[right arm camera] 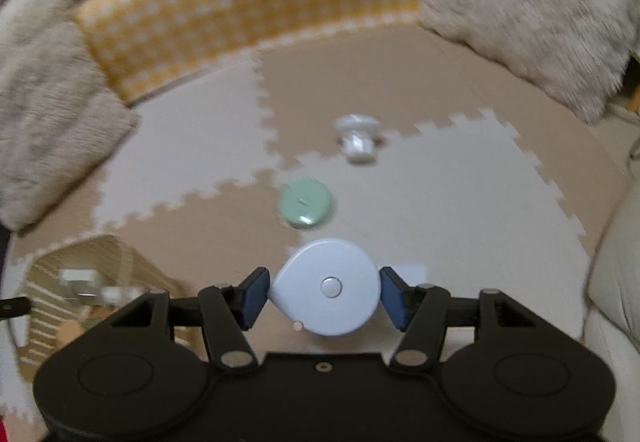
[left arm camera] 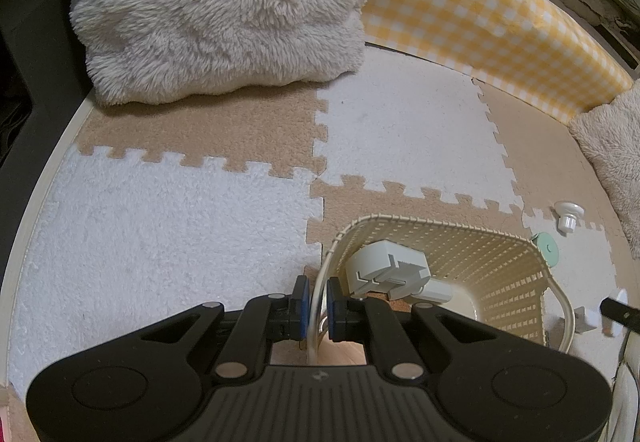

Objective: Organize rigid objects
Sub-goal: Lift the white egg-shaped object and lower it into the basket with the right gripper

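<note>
Tape measure point(right arm camera: 326, 288), pale blue, teardrop-shaped, with a round button at its centre: clamped between the fingers of the right gripper point(right arm camera: 325, 295), one blue pad point(right arm camera: 256, 296) against its pointed end and the other against its rounded side. It is held clear of the floor mat point(right arm camera: 460, 202). The right wrist view is blurred.

Beyond the tape measure on the mat lies a mint-green round disc point(right arm camera: 306, 207), and farther off a small white plastic fitting point(right arm camera: 358, 138), lying near a tile seam. The two are apart from each other.

Left gripper point(left arm camera: 316, 300): fingers drawn together on the thin wire handle point(left arm camera: 316, 306) of the cream lattice basket point(left arm camera: 500, 274), which runs between the blue pads point(left arm camera: 301, 302). The basket is tilted, its opening turned toward the camera. Inside it lies a grey-white plug adapter point(left arm camera: 390, 270), resting against the near wall.

In the left wrist view the green disc shows just past the basket's far corner, partly hidden by the rim, with the white fitting on the mat beyond it.

Surroundings: interlocking beige and white floor tiles; a yellow-and-white checked cushion point(left arm camera: 480, 14) standing along the far edge; a fluffy cream pillow point(left arm camera: 220, 2) beside it on the mat.
</note>
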Demonstrator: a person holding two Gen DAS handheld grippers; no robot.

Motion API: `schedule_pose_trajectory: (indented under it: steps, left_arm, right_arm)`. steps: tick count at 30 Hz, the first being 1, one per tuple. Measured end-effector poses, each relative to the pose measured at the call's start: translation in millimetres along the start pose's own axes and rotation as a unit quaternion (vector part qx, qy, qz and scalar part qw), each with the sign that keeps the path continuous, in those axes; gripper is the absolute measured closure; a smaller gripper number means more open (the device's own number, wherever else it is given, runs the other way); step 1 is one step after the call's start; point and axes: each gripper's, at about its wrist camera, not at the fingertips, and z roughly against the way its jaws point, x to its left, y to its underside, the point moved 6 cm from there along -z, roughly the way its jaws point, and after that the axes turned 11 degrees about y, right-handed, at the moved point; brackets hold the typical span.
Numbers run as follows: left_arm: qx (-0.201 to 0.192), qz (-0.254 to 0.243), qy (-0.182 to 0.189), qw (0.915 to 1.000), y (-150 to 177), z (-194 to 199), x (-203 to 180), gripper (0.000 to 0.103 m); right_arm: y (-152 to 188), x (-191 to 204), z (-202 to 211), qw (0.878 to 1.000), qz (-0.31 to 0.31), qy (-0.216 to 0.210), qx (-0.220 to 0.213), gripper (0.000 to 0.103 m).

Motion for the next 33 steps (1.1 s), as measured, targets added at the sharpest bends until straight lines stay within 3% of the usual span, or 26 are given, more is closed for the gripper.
schedule_pose_trajectory:
  steps: [8,15,19,25,33]
  left_arm:
    - [0.000,0.000,0.000,1.0000,0.0,0.0,-0.1,0.095]
    - [0.000,0.000,0.000,1.0000,0.1,0.2,0.0,0.095]
    - [0.000,0.000,0.000,1.0000,0.2,0.3,0.0,0.095]
    - [-0.001,0.003,0.002,1.0000,0.2,1.2,-0.4,0.095]
    - [-0.001,0.005,0.004,1.0000,-0.3,0.8,-1.2,0.095]
  right_arm:
    - [-4.4,50.6,38.3,0.994,0.079,-0.065,-0.043,0.042]
    - [5.7,100.7,57.0,0.977,0.174,-0.107,-0.054,0.042]
    - [16.8,130.7,54.6,0.959,0.253,-0.121,-0.048,0.042]
    - [25.4,158.2,27.8,0.933,0.342,-0.109,-0.018,0.042]
    - [45.8,187.9,-9.4,0.886,0.454,-0.090,0.035,0.042]
